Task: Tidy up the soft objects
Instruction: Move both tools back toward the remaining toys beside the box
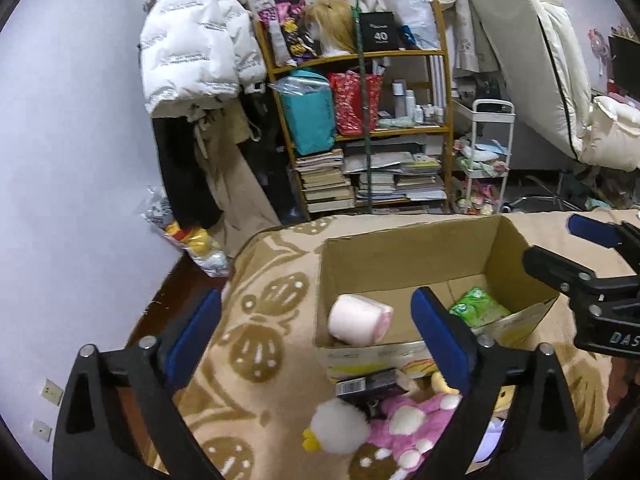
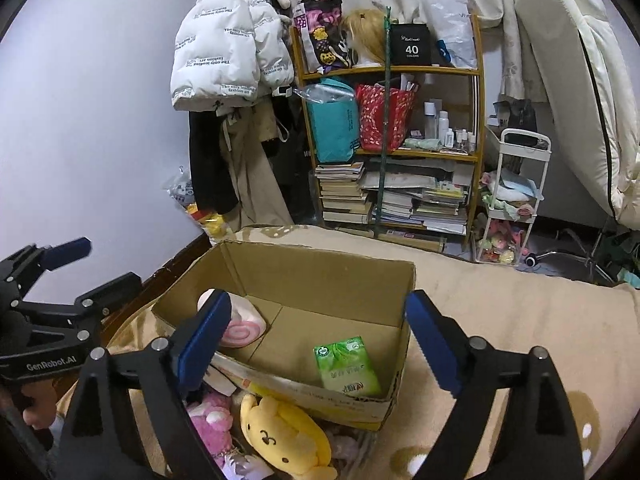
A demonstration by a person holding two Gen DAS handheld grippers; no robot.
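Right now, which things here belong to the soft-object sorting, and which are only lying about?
Job:
cardboard box
pink roll cushion
green tissue pack
yellow plush
pink plush
white plush

Lying about:
bookshelf
white jacket
white cart

I am looking past the bed at a wooden bookshelf (image 2: 390,144) standing against the back wall. A blond wig (image 2: 366,36) and a black box (image 2: 412,48) marked 40 are sitting on its top shelf. A teal bag (image 2: 334,126) and a red patterned bag (image 2: 384,116) are standing side by side on the shelf below, with small white bottles (image 2: 444,126) to their right. Stacked books (image 2: 346,194) are filling the bottom. A white puffer jacket (image 2: 224,48) is hanging left of the shelf. A white rolling cart (image 2: 516,196) is standing just to its right.
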